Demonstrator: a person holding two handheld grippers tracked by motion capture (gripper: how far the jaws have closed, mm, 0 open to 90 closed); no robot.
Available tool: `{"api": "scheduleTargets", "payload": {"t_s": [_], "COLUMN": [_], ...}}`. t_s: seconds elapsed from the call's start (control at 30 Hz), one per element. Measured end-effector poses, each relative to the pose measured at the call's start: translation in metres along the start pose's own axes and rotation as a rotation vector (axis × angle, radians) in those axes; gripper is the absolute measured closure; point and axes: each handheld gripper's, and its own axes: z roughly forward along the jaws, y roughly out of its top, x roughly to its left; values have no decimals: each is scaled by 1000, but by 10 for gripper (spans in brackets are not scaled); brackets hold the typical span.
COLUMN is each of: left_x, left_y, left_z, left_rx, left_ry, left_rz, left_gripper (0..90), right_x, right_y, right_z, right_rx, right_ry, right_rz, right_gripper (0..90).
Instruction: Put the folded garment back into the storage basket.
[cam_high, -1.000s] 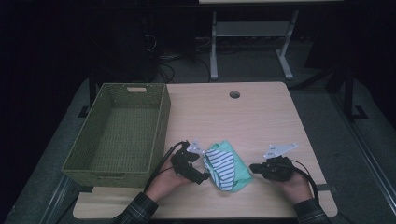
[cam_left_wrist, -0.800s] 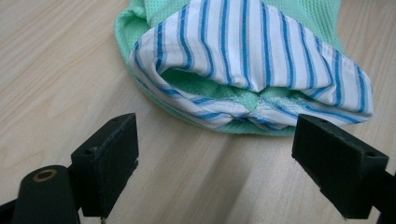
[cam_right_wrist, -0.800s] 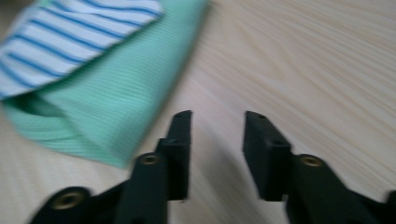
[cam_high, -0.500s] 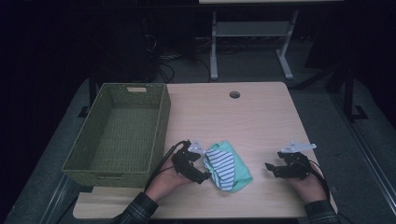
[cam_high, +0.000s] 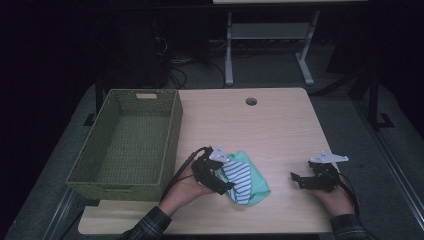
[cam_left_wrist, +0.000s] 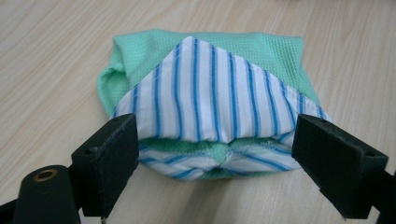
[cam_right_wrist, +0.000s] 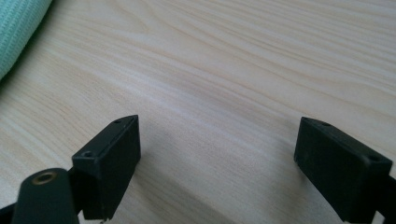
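A folded bundle of cloth (cam_high: 248, 178), mint green with a white, blue-striped layer on top, lies on the wooden table (cam_high: 265, 130) near its front edge. My left gripper (cam_high: 226, 175) reaches it from the left. In the left gripper view the bundle (cam_left_wrist: 210, 98) sits between the widely spread jaws of that gripper (cam_left_wrist: 217, 149), and its sides meet the pads without being squeezed. My right gripper (cam_high: 296, 179) rests well to the right of the cloth, pointing left. Its jaws have just been opening, and in the right gripper view (cam_right_wrist: 217, 154) they frame bare wood; a green corner of the cloth (cam_right_wrist: 18, 28) shows at top left.
A green woven basket (cam_high: 172, 130) stands along the table's left side with nothing inside. A round cable hole (cam_high: 251, 101) sits near the table's far edge. A metal stand (cam_high: 265, 35) and cables are on the dark floor behind.
My right gripper has drawn away from the cloth's right edge toward the right and opened its jaws. The left gripper and the bundle have stayed put.
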Motion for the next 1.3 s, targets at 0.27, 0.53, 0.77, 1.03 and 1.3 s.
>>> {"api": "scheduleTargets", "payload": {"t_s": [0.27,0.53,0.77,1.03,1.3], "left_x": [-7,-5,-2,-3,0], "left_y": [1,-5,-9,-11,-9], "left_z": [17,33,42,44,39], "left_rx": [55,117,145,155,168], "left_ry": [-2,-24,-40,-47,-47], "left_rz": [47,74,72,56,53], "left_gripper": [140,140,140,145,355], "right_x": [0,0,0,0,0], "right_y": [0,0,0,0,0], "right_z": [0,0,0,0,0], "right_rx": [0,0,0,-1,-1], "right_ry": [0,0,-3,-3,-4], "right_rz": [1,1,4,4,5], "right_gripper": [140,140,140,141,140]}}
